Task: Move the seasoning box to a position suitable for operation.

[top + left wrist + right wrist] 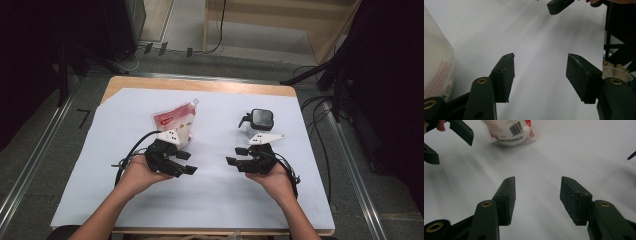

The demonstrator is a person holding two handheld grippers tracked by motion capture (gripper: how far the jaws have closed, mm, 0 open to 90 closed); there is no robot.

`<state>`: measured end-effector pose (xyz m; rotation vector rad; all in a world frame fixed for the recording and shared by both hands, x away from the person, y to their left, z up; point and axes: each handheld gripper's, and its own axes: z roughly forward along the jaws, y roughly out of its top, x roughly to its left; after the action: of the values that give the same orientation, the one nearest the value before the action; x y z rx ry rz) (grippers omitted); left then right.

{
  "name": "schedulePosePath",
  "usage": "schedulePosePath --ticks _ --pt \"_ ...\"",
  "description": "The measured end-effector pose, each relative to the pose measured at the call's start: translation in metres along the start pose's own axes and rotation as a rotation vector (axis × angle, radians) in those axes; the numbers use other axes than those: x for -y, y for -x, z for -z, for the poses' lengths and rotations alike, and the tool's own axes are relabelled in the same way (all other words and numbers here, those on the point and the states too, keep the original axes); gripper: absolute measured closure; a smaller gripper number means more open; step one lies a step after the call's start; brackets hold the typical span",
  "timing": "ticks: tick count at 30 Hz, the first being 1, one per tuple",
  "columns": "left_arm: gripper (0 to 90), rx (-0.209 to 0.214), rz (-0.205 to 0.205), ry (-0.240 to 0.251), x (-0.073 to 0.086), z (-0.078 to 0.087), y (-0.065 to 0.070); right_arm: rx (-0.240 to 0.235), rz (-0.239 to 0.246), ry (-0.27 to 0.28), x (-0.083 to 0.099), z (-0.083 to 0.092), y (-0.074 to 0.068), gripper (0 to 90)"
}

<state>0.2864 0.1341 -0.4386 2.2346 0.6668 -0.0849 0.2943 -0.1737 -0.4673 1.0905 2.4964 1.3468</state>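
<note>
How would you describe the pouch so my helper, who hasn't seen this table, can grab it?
On the white sheet covering the table, look in the left half. The pouch stands there, white with red print and a corner spout, unlike the grey container with a black lid on the right.

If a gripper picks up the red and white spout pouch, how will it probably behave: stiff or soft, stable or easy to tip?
The spout pouch looks like thin glossy film, so it will probably give under the pads and may feel slippery. Its body looks rounded and full in the right gripper view, so it is likely rather heavy for its size. It stands leaning, with the spout at the top, so a push high up could tip it.
</note>
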Motion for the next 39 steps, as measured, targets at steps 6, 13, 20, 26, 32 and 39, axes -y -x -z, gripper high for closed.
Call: schedulePosePath --ticks 6,13,20,26,32,39 --pt "41.1 -0.005 -0.02 -0.043 0.006 -0.01 0.0 0.001 0.019 -0.034 0.006 -0.008 -0.001 46.7" --pt "43.2 0.067 0.044 -0.08 -0.001 -0.01 -0.003 -0.008 -0.028 -0.062 0.007 -0.009 0.001 47.9" --pt "43.7 0.039 0.013 -0.075 0.001 -0.007 -0.001 0.012 -0.022 -0.038 0.008 -0.005 0.006 48.0" --pt "46.5 0.039 0.02 -0.059 0.001 -0.005 -0.001 0.024 0.009 -0.041 0.009 -0.003 0.005 48.1" --pt "44.3 0.026 0.005 -0.053 0.004 -0.004 -0.003 0.045 0.025 -0.05 0.008 0.0 0.004 45.4" --pt "44.0 0.016 0.002 -0.05 0.004 -0.003 -0.003 0.054 0.021 -0.044 0.007 0.003 0.005 45.0"
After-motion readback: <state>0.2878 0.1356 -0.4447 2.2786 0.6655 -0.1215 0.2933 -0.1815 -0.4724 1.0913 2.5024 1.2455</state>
